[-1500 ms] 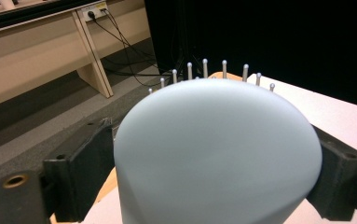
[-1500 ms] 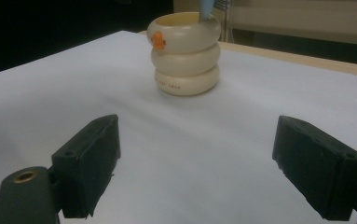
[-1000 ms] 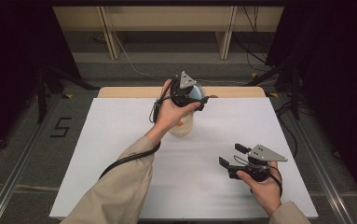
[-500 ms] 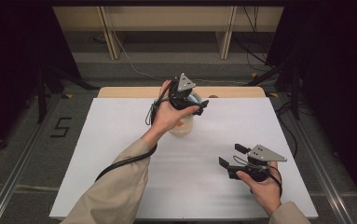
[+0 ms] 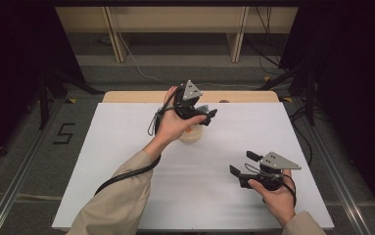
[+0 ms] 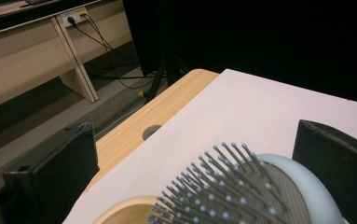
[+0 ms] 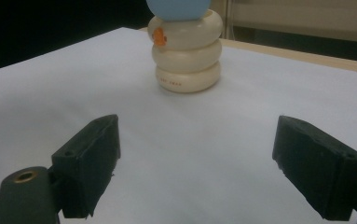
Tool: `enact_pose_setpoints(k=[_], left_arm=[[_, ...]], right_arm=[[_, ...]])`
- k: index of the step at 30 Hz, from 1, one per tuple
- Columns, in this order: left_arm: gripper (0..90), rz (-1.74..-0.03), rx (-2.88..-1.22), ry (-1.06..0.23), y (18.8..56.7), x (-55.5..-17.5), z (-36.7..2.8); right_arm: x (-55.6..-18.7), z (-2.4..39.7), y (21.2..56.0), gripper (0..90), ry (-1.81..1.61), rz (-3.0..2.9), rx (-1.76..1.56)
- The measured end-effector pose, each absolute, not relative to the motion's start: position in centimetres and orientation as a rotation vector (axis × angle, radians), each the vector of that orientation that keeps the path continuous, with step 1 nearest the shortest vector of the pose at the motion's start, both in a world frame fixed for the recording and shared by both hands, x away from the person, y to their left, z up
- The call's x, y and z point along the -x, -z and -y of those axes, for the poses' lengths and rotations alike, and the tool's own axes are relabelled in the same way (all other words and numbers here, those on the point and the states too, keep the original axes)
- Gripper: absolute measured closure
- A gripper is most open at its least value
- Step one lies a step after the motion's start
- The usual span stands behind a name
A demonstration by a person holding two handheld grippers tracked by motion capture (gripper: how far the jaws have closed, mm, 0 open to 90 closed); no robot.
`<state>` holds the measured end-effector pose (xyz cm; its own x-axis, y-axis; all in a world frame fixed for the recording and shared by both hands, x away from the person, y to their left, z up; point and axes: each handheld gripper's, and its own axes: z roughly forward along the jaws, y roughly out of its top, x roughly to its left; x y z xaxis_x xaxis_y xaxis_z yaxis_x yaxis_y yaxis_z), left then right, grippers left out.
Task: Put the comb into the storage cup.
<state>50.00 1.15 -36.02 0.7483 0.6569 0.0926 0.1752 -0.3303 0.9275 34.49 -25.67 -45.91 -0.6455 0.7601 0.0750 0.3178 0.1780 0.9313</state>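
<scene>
Cream ribbed three-ring holder [image 7: 187,51] with an orange mark stands mid-table, toward the far edge. Left gripper [image 5: 200,115] above it, jaws wide around a pale-blue hairbrush [image 6: 241,191], bristles up; grip contact unclear. Right gripper [image 5: 246,169] wide open, empty, over bare white tabletop [image 5: 121,147] near the front-right.

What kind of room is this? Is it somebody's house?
Probably not a house; more likely a lab or recording studio. Dark drapes surround a white-covered table, cables run across the floor, and a number marking sits beside it.
</scene>
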Motion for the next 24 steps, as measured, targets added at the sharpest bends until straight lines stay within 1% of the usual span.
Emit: enact_pose_setpoints(k=[14,18,24], left_arm=[[0.0,-0.636,-1.853,-0.534,35.3,-48.4,-3.0],[0.0,-0.635,-1.853,-0.529,35.4,-47.4,-4.2],[0.0,-0.629,-1.852,-0.525,35.5,-45.4,-7.2]], right_arm=[[-34.5,25.7,45.9,15.7,-1.462,-2.05,-1.015],[-34.4,25.7,45.9,15.7,-1.462,-2.047,-1.016],[-34.5,25.7,45.8,15.7,-1.461,-2.044,-1.015]])
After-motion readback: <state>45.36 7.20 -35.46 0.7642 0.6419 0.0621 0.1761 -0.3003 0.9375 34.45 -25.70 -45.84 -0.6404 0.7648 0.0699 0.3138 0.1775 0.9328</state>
